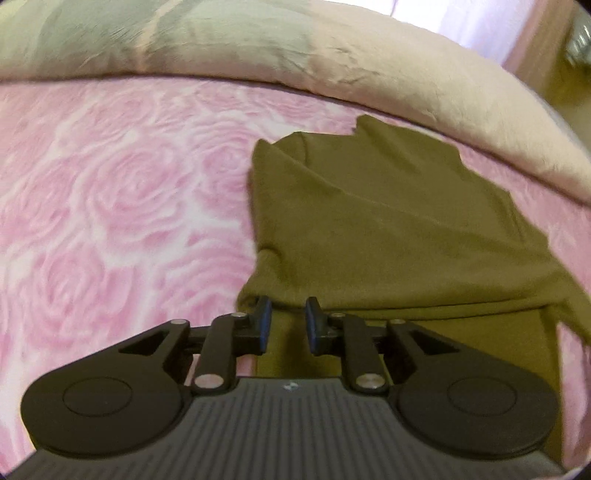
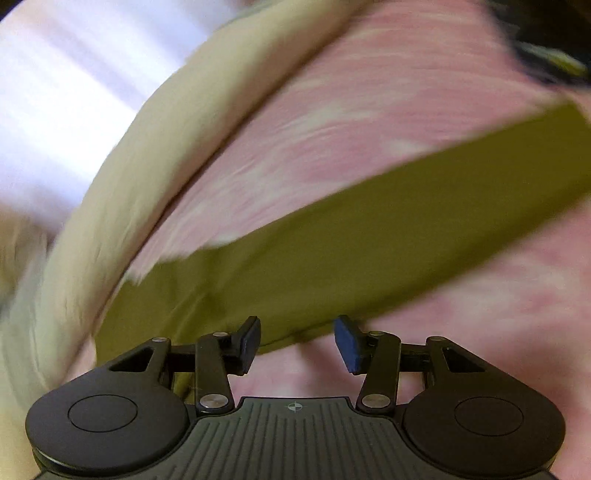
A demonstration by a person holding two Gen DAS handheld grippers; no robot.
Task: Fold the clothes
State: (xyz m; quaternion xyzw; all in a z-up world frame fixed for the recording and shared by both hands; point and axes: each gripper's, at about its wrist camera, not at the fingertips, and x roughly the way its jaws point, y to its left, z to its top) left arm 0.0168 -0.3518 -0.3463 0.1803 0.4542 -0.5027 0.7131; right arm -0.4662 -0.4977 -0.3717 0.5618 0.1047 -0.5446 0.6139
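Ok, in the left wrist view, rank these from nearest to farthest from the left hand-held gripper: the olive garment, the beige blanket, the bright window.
1. Olive garment: right at the left hand-held gripper, its near edge at the fingertips.
2. Beige blanket: bunched behind the garment, across the pink rose bedspread.
3. Bright window: top right, beyond the blanket.

Pink rose-print bedspread (image 1: 122, 206) is covering the bed, filling the left wrist view from 7 to 11 o'clock and showing again at 4 o'clock; in the right wrist view it is running blurred from 1 to 5 o'clock. Cream blanket (image 1: 406, 70), with a grey-green patch at 11 o'clock, is lying bunched along the bedspread's far edge from 10 to 3 o'clock. Pale bright wall or curtain (image 1: 476, 26) is showing at 1 o'clock behind the blanket, too washed out to tell which.
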